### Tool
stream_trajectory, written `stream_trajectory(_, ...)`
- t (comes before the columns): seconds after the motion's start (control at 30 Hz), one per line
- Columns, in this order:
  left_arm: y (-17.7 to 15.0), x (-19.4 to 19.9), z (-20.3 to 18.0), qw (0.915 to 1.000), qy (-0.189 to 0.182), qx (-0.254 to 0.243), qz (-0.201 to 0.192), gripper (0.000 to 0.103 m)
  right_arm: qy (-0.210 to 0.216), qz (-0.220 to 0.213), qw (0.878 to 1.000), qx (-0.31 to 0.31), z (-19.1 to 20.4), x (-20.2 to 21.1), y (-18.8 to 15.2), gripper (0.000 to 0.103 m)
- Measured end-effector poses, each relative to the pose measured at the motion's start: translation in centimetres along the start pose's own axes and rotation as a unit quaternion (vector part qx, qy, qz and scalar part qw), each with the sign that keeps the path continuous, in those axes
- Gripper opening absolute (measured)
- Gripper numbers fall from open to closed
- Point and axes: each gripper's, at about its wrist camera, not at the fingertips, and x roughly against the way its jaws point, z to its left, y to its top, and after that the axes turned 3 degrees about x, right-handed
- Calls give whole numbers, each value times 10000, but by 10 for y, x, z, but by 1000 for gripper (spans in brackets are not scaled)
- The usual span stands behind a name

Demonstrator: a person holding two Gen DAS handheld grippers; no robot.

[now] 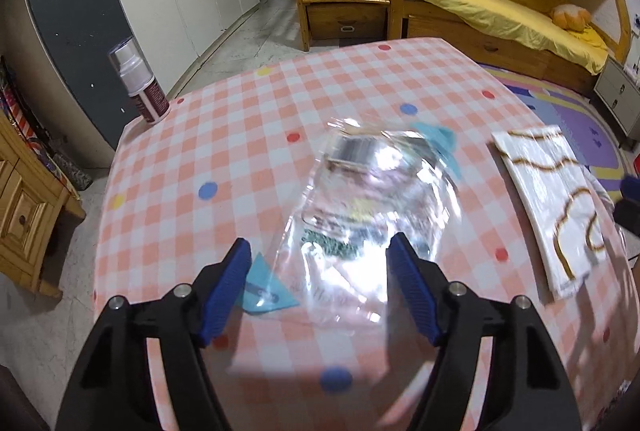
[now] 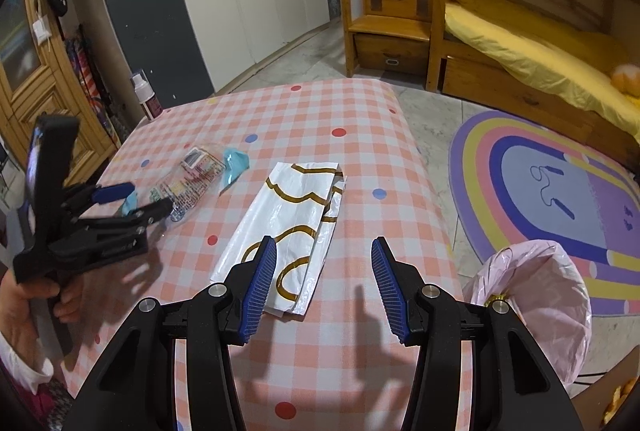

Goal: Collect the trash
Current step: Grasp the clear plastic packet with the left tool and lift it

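- left gripper point(image 1: 316, 279) gapes over the clear crinkly wrapper point(image 1: 360, 199), pads not pressing it, a blue scrap point(image 1: 266, 291) alongside.
- mid-table, the glossy white bag with brown squiggles point(image 2: 296, 223) lies flat, uncollected.
- right gripper point(image 2: 324, 281) hangs open, empty.
- the pink-lined bin point(image 2: 536, 295) waits on the floor; most trash looks left.

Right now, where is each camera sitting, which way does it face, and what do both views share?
Left wrist: rides the left claw, tilted down at a clear plastic wrapper; both blue fingers show, apart.
Right wrist: rides the right claw, facing down over the white bag with gold lines; its open fingers, the left claw and a hand show.
Shared: checkered tablecloth, wrapper, bag, spray bottle.
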Motion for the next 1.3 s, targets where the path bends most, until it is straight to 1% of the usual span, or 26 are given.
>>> stream_trajectory(0.07,-11,9,-4,10000,-60,-20,70,62,16,-1,10000,3,2,0,0,51)
stream_trajectory(0.13,-23,19,-8,9998,-105,-102,99,58,49,-18,10000,1,5,0,0,51)
stream_trajectory(0.2,-34,27,-8,9997,-149,-132,101,58,94,-36,9999,19,8,2,-1,51)
stream_trajectory(0.27,-42,34,-1,9997,-239,44,93,58,103,-54,9999,58,11,4,-2,51)
stream_trajectory(0.33,-45,42,10,9990,-318,311,-16,59,119,-88,9999,81,13,6,-2,51)
stream_trajectory(0.37,-44,47,17,9982,-347,478,-132,62,124,-95,9998,83,14,6,-2,51)
stream_trajectory(0.4,-43,49,19,9976,-344,577,-188,64,123,-100,9998,80,14,7,-2,51)
stream_trajectory(0.43,-41,50,22,9968,-333,683,-237,70,123,-98,9998,78,14,7,-2,51)
stream_trajectory(0.47,-40,49,24,9961,-308,781,-270,72,122,-100,9998,74,14,7,-2,51)
stream_trajectory(0.57,-32,37,22,9962,-137,843,-144,72,123,-109,9998,83,15,8,-2,51)
stream_trajectory(0.63,-28,28,20,9962,-169,851,-24,72,122,-113,9998,93,14,8,-1,51)
stream_trajectory(0.77,-21,13,6,9979,-106,638,82,72,110,-108,9998,102,13,8,-1,51)
stream_trajectory(0.8,-19,11,2,9983,-48,576,67,72,103,-103,9998,102,12,8,-1,51)
stream_trajectory(0.87,-17,10,-3,9985,-87,536,69,74,105,-98,9999,88,10,8,-1,51)
stream_trajectory(1.0,-15,7,-8,9976,13,687,41,75,97,-67,9999,93,6,7,-2,51)
stream_trajectory(1.07,-14,6,-12,9978,28,658,55,74,90,-69,9999,99,6,8,-2,51)
stream_trajectory(1.13,-14,7,-18,9985,-11,547,39,68,89,-80,9999,91,5,9,-3,51)
stream_trajectory(1.17,-14,8,-21,9989,5,461,0,62,87,-80,9999,85,4,9,-3,51)
stream_trajectory(1.2,-15,10,-26,9993,104,341,-74,56,79,-74,9999,78,4,8,-3,51)
stream_trajectory(1.23,-16,11,-29,9994,216,234,-134,44,76,-70,9999,74,4,8,-3,51)
stream_trajectory(1.27,-17,12,-34,9989,411,97,-197,24,74,-69,9999,71,4,8,-3,51)
stream_trajectory(1.3,-18,11,-38,9978,622,-54,-229,13,72,-72,9999,74,5,8,-3,51)
